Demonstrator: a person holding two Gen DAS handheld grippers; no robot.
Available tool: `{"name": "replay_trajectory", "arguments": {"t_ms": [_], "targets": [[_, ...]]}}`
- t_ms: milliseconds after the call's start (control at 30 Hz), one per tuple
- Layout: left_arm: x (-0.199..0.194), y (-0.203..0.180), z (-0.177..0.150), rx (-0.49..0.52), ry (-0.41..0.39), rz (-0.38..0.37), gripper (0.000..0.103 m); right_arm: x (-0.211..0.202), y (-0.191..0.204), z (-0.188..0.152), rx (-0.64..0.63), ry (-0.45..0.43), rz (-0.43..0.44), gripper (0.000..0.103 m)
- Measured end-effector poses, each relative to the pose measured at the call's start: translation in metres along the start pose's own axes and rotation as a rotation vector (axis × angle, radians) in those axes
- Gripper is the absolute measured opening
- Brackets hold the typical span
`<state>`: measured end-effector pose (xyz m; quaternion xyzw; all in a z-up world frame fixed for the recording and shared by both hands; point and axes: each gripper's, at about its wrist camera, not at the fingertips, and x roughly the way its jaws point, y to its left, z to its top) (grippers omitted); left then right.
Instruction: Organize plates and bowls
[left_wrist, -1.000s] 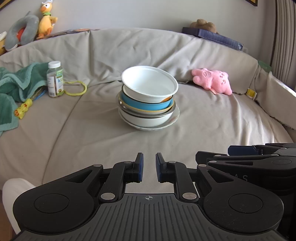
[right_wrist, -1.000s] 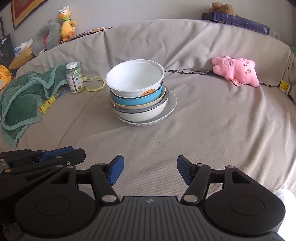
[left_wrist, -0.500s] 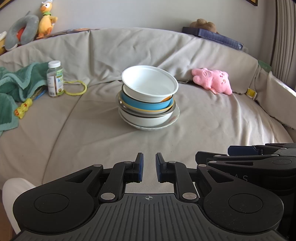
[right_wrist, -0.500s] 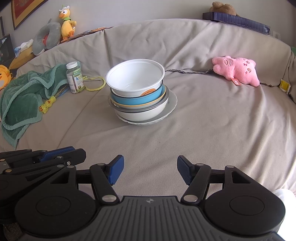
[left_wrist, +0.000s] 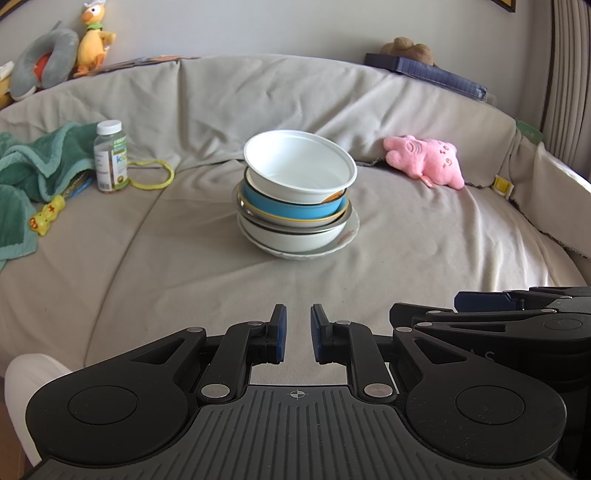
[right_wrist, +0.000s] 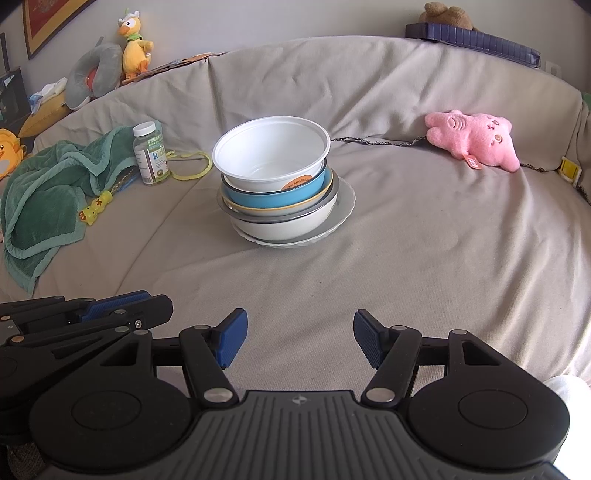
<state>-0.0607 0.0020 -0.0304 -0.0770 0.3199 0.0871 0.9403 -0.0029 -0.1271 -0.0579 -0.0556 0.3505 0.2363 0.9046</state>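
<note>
— Bowls and plates: where do they sit?

— I see one stack (left_wrist: 297, 206) mid-cushion on the beige covered sofa (left_wrist: 184, 288): a white plastic bowl (left_wrist: 299, 171) on top, tilted, nested in a blue bowl with a yellow rim (left_wrist: 295, 212), then a grey-rimmed dish and a larger white bowl (left_wrist: 291, 240), all on a white scalloped plate (left_wrist: 351, 230).

— And your grippers?

— Both hang low in front of the stack, well apart from it, pointing down toward the cushion. My left gripper (left_wrist: 297, 338) has its blue pads nearly together, clenched on nothing. My right gripper (right_wrist: 299, 339) stands released, jaws spread, empty — its side shows beside the left one.

— Anything around?

— A pink plush toy (right_wrist: 471, 144) lies right of the stack; a clear pill bottle with a white cap (right_wrist: 150, 155), a yellow cord loop and a green towel (right_wrist: 48, 192) lie left. Bare cushion lies between pads and stack.
</note>
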Motion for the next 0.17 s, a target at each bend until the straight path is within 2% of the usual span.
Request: {"name": "replay_trajectory", "arguments": {"t_ms": [167], "targets": [[0.0035,0.0009,-0.0008,-0.005,0.014,0.011,0.017,0.0001,-0.0006,0.0001,0.000,-0.001,0.001,0.065]]}}
